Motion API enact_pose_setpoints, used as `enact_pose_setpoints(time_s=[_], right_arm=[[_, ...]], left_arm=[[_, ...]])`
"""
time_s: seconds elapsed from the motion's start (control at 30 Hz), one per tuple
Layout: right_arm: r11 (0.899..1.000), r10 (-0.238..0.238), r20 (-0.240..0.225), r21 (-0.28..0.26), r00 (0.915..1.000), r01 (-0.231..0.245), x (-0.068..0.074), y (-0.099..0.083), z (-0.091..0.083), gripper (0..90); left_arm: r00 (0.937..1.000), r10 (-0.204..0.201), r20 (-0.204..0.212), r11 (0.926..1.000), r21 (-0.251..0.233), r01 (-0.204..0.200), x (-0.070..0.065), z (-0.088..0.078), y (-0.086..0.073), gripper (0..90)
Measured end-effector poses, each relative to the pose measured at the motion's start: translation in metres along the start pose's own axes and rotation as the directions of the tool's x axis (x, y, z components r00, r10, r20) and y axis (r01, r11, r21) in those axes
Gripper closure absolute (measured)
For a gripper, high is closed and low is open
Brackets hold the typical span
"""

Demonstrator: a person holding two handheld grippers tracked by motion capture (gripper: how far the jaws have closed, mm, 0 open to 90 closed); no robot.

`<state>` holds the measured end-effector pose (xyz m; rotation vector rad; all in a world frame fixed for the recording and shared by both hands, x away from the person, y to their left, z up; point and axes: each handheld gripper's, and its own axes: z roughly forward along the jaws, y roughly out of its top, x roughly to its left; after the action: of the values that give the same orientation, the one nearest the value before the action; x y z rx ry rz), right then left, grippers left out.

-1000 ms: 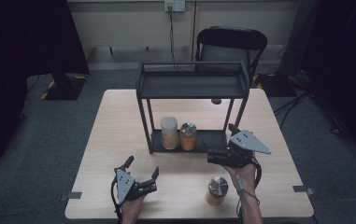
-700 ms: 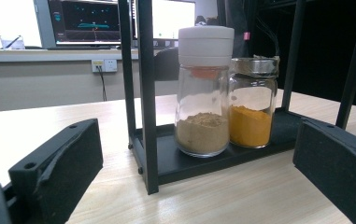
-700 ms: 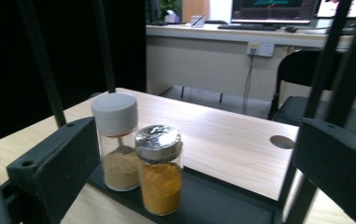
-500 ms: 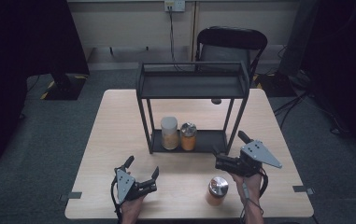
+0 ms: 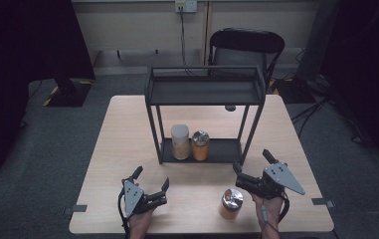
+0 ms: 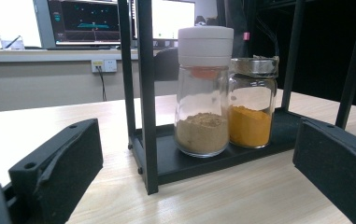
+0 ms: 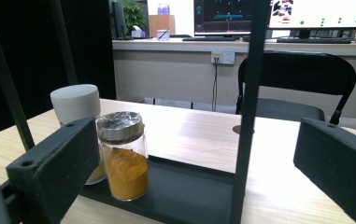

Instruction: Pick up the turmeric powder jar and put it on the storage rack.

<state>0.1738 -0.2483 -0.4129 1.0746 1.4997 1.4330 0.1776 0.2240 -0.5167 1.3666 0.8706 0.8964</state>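
Loose spice jar [image 5: 231, 203] stands near table's front edge, just left of R gripper [image 5: 250, 169], jaws wide w/ nothing held; L gripper [image 5: 151, 179] also wide; glass, prob. slick & breakable, so grab mid-body below metal lid.

Silver-lidded jar [image 5: 231, 203] of orange powder stands upright on the table [image 5: 127, 134] near its front edge, free of any grip. It sits just beside the right gripper [image 5: 250, 170], on that gripper's left, well apart from the rack [image 5: 204, 92].
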Motion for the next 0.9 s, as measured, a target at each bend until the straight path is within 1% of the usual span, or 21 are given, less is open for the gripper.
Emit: enact_pose_setpoints(time_s=[0.1,0.17,0.37,0.47,0.57,0.6,0.67,0.73,0.83,0.9], right_arm=[[1.0,0.01,0.012,-0.011,0.9999,-0.01,0.0,-0.006,-0.004,0.5],[1.0,0.012,0.031,-0.007,0.9995,-0.011,0.001,-0.009,-0.005,0.3],[1.0,0.016,0.08,-0.028,0.9967,-0.014,0.007,-0.026,-0.012,0.0],[0.999,0.009,0.107,-0.036,0.9942,-0.006,0.01,-0.035,-0.016,0.0],[0.999,0.024,0.129,-0.035,0.9913,-0.019,0.011,-0.042,-0.017,0.0],[0.999,0.028,0.134,-0.024,0.9906,-0.025,0.011,-0.042,-0.017,0.0],[0.999,0.037,0.139,-0.018,0.9896,-0.035,0.01,-0.044,-0.018,0.0],[1.0,0.026,0.158,-0.012,0.9871,-0.025,0.012,-0.047,-0.018,0.0],[1.0,0.026,0.172,-0.01,0.9848,-0.025,0.012,-0.052,-0.017,0.0],[1.0,0.008,0.179,-0.008,0.9837,-0.007,0.013,-0.057,-0.016,0.1]], left_arm=[[1.0,0.0,-0.001,1.0,0.0,0.0,0.0,0.0,0.0,1.0],[1.0,0.0,-0.001,1.0,0.0,0.0,0.0,0.0,0.0,1.0],[1.0,0.0,-0.001,1.0,0.001,0.0,0.0,0.0,0.0,1.0],[1.0,0.001,-0.001,1.0,0.0,-0.001,0.0,0.0,0.0,1.0],[1.0,0.0,-0.001,1.0,0.0,0.0,0.0,0.0,0.0,1.0],[1.0,0.0,-0.001,1.0,0.0,0.0,0.0,0.0,0.0,1.0],[1.0,0.0,-0.001,1.0,0.0,0.0,0.0,0.0,0.0,1.0],[1.0,0.0,-0.002,1.0,0.0,0.0,0.0,0.0,0.0,1.0],[1.0,0.0,-0.002,1.0,0.0,0.0,0.0,0.0,0.0,1.0],[1.0,-0.001,-0.002,1.0,0.001,0.001,0.0,0.0,0.0,1.0]])
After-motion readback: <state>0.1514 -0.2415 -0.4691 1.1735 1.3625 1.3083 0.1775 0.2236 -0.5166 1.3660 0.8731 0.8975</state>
